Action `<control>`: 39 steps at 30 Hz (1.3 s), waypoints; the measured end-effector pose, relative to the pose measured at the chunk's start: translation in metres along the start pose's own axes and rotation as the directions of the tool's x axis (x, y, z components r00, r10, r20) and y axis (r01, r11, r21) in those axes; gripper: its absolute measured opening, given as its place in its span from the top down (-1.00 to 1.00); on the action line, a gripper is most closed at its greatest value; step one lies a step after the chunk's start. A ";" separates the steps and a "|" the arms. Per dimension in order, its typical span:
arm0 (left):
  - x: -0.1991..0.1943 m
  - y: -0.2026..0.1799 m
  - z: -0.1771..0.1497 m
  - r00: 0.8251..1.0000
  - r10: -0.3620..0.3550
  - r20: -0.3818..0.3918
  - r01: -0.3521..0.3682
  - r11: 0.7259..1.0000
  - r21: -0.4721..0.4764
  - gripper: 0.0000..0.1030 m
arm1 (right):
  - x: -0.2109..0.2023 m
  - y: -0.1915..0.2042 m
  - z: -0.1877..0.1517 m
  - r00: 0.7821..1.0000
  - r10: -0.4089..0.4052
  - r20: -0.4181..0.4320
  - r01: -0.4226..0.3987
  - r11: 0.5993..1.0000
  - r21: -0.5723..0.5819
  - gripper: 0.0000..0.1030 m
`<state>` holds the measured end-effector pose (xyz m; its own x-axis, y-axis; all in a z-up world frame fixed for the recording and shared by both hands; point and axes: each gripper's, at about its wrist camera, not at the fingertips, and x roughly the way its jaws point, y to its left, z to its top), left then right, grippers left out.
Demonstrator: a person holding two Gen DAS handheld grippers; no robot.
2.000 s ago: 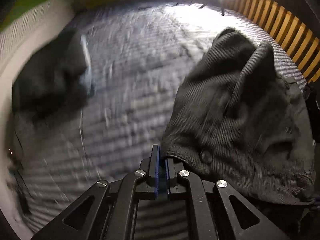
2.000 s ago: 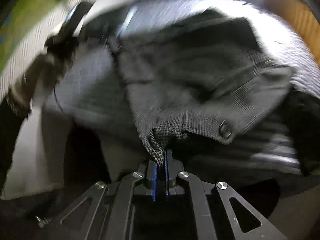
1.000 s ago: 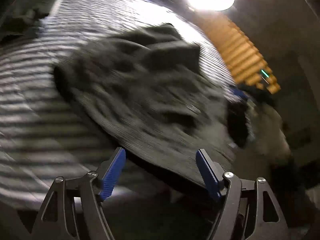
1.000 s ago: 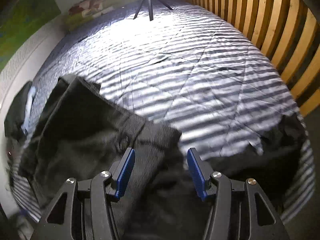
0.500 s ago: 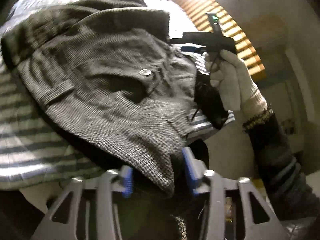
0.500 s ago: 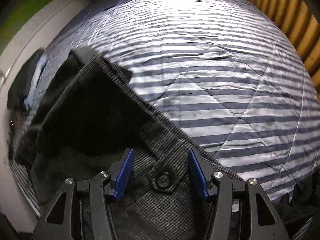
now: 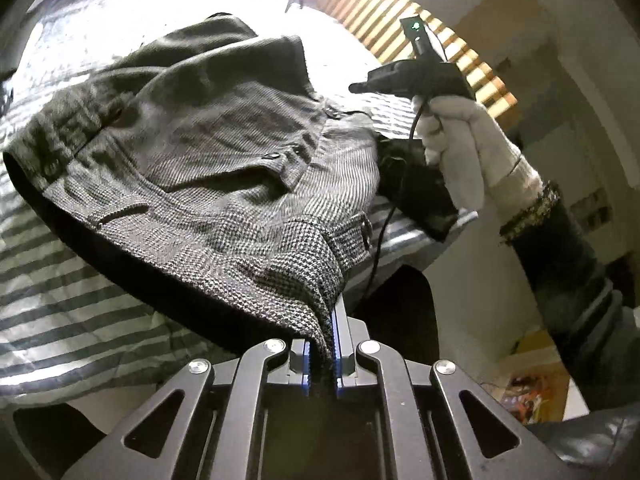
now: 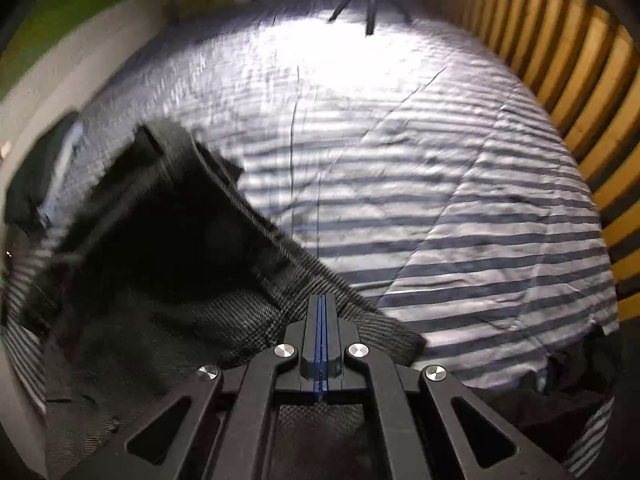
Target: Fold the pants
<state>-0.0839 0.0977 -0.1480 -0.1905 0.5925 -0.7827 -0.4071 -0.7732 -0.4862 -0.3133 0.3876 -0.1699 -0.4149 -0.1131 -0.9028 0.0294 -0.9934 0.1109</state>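
Note:
The grey tweed pants (image 7: 208,184) lie crumpled on the striped bed cover (image 7: 60,280), waistband towards me. My left gripper (image 7: 323,344) has its jaws closing tight on a waistband corner, and the cloth is pinched between the blue pads. In the right wrist view the pants (image 8: 168,280) look dark and blurred. My right gripper (image 8: 320,304) has its jaws closing flat onto the waistband edge, which runs under its tips.
A gloved hand (image 7: 468,148) holds the other tool at the bed's right edge. Wooden slats (image 8: 580,100) line the right side. Dark clothes (image 8: 28,184) lie far left, another dark garment (image 8: 560,400) at the near right corner. Striped cover (image 8: 440,184) spreads beyond.
Both grippers stood open over the pants a second ago; both have now shut on the waistband. The left one came in to the waistband corner.

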 end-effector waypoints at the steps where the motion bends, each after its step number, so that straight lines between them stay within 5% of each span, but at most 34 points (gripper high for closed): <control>1: -0.002 -0.003 -0.001 1.000 0.007 0.002 -0.007 1.000 0.021 0.86 | -0.007 -0.004 -0.001 1.000 0.011 0.016 -0.011 1.000 0.005 1.00; 4: -0.004 -0.006 -0.002 1.000 -0.005 -0.005 0.005 1.000 0.030 0.86 | -0.016 -0.014 -0.002 0.999 0.032 0.006 -0.033 0.999 0.040 0.90; 7: -0.001 -0.009 -0.006 1.000 -0.012 -0.016 0.012 0.999 0.036 0.87 | 0.004 -0.015 0.001 0.996 0.052 -0.068 -0.044 0.992 0.117 0.32; 8: 0.000 -0.010 -0.007 1.000 -0.016 -0.021 0.017 0.999 0.039 0.87 | 0.011 -0.012 0.001 0.996 0.052 -0.076 -0.042 0.991 0.126 0.29; 14: 0.005 -0.007 -0.008 0.999 -0.003 -0.036 0.005 0.999 0.048 0.87 | 0.058 0.011 0.000 0.980 -0.021 -0.197 0.044 0.993 0.111 0.27; 18: 0.001 -0.007 -0.006 0.999 -0.005 -0.033 0.007 0.998 0.057 0.87 | 0.056 0.022 -0.007 0.983 -0.094 -0.155 0.100 0.994 0.031 0.57; 26: -0.010 -0.029 -0.019 0.997 -0.045 -0.069 0.057 0.983 0.174 0.93 | -0.048 -0.024 -0.036 0.998 -0.052 0.028 0.049 0.994 0.094 0.61; 29: 0.000 -0.038 -0.026 0.988 -0.075 -0.133 0.103 0.969 0.223 0.93 | -0.074 -0.044 -0.056 0.992 -0.118 0.047 0.113 0.990 0.086 0.62; 32: 0.011 -0.038 -0.029 0.975 -0.096 -0.200 0.140 0.966 0.219 0.82 | -0.064 -0.056 -0.074 0.977 -0.209 -0.033 0.210 0.976 0.061 0.82; 34: 0.006 -0.033 -0.028 0.974 -0.098 -0.205 0.142 0.966 0.214 0.57 | -0.056 -0.061 -0.083 0.959 -0.273 -0.080 0.274 0.962 0.001 0.81; 39: -0.041 0.024 -0.015 0.994 -0.077 -0.072 0.083 0.993 0.086 0.20 | -0.072 -0.061 -0.071 0.977 -0.210 -0.031 0.211 0.977 0.011 0.55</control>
<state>-0.0725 0.0518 -0.1331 -0.0940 0.6326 -0.7688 -0.4966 -0.6991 -0.5145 -0.2210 0.4556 -0.1406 -0.3833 0.0978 -0.9185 -0.0691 -0.9946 -0.0771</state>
